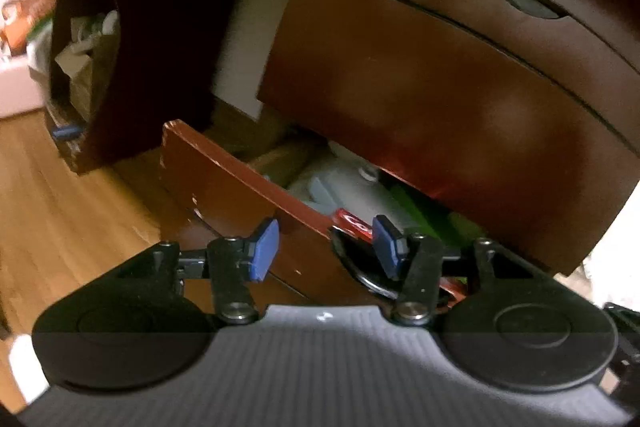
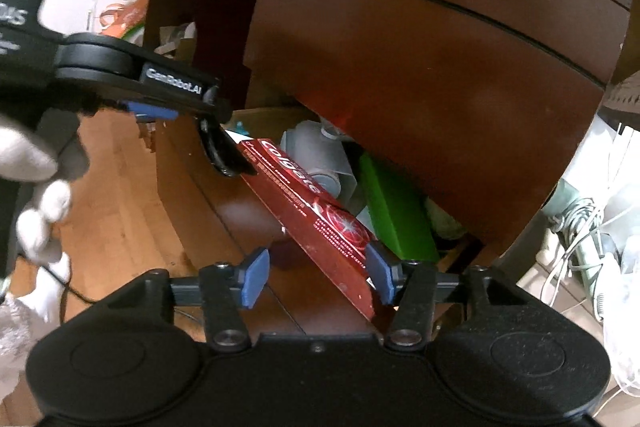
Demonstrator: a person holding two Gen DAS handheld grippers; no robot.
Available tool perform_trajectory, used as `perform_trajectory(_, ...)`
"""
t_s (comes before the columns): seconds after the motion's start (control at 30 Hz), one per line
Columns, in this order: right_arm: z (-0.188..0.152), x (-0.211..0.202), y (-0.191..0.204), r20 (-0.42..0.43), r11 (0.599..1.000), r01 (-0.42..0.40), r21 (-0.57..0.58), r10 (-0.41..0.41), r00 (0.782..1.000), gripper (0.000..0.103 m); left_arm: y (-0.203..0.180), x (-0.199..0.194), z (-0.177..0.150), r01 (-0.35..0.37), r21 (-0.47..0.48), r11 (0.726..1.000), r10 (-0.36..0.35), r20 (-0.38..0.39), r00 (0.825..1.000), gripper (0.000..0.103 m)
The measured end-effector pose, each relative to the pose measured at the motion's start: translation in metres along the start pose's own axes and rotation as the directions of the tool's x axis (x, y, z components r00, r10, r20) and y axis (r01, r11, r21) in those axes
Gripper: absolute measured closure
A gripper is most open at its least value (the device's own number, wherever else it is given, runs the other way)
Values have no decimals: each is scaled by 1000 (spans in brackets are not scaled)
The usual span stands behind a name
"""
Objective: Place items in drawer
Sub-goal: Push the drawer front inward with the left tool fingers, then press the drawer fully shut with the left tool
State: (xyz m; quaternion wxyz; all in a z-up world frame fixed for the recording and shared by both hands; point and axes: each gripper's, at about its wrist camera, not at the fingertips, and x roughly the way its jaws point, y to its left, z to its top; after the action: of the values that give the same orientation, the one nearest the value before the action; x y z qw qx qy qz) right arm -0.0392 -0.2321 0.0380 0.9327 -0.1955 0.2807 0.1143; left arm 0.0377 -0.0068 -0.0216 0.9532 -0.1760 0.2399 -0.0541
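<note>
A red Colgate toothpaste box (image 2: 316, 215) lies along the top edge of the open bottom drawer's front panel (image 2: 240, 219); a bit of it shows in the left wrist view (image 1: 352, 223). My right gripper (image 2: 316, 277) is open, its right pad beside the box's near end, not squeezing it. My left gripper (image 1: 326, 247) is open and straddles the drawer's front edge (image 1: 240, 183). It also shows in the right wrist view (image 2: 180, 107), by the box's far end. Inside the drawer lie a green box (image 2: 396, 211) and a grey bottle (image 2: 320, 151).
The closed drawer (image 2: 420, 67) above overhangs the open one. Wood floor (image 1: 60, 211) lies to the left, with a dark shelf unit (image 1: 84, 67) holding clutter. White cables and bags (image 2: 592, 227) sit at the right. A white-gloved hand (image 2: 36, 195) holds the left gripper.
</note>
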Motion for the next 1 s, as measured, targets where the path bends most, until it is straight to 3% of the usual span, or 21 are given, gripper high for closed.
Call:
perform_trajectory(0.17, 2, 6, 3, -13, 1000, 21, 6, -21, 1000, 41, -1, 7, -9, 12, -36, 999, -11, 24, 1000, 52)
perform_trajectory(0.33, 6, 14, 3, -39, 999, 31, -9, -31, 999, 41, 6, 11, -23, -49, -182, 982, 62, 65, 996, 54)
perform_trajectory(0.47, 6, 22, 14, -70, 991, 62, -116, -70, 995, 40, 18, 24, -33, 4, -276, 961, 6, 35, 999, 54)
perform_trajectory(0.67, 6, 29, 24, -88, 979, 97, -177, -114, 990, 41, 17, 31, -37, 12, -270, 963, 2, 51, 999, 54)
perform_trajectory(0.7, 6, 28, 26, -93, 977, 108, -185, -127, 988, 43, 18, 32, -39, 16, -287, 958, 1, 58, 998, 54)
perform_trajectory(0.73, 7, 23, 29, -87, 974, 124, -192, -143, 986, 50, 19, 32, -42, 20, -304, 952, 0, 66, 998, 54)
perform_trajectory(0.77, 7, 13, 32, -59, 970, 143, -194, -157, 986, 65, 17, 35, -42, 20, -305, 952, 1, 70, 998, 54)
perform_trajectory(0.83, 7, -5, 33, -20, 979, 131, -156, -135, 991, 75, 14, 40, -40, 20, -293, 956, 1, 73, 997, 54)
perform_trajectory(0.9, 4, -9, 33, -19, 990, 93, -110, -96, 995, 74, 10, 43, -37, 21, -267, 964, -2, 70, 998, 54)
perform_trajectory(1.0, -1, -7, 46, -3, 977, 133, -165, -136, 991, 74, 4, 44, -37, 9, -203, 979, 10, 89, 996, 53)
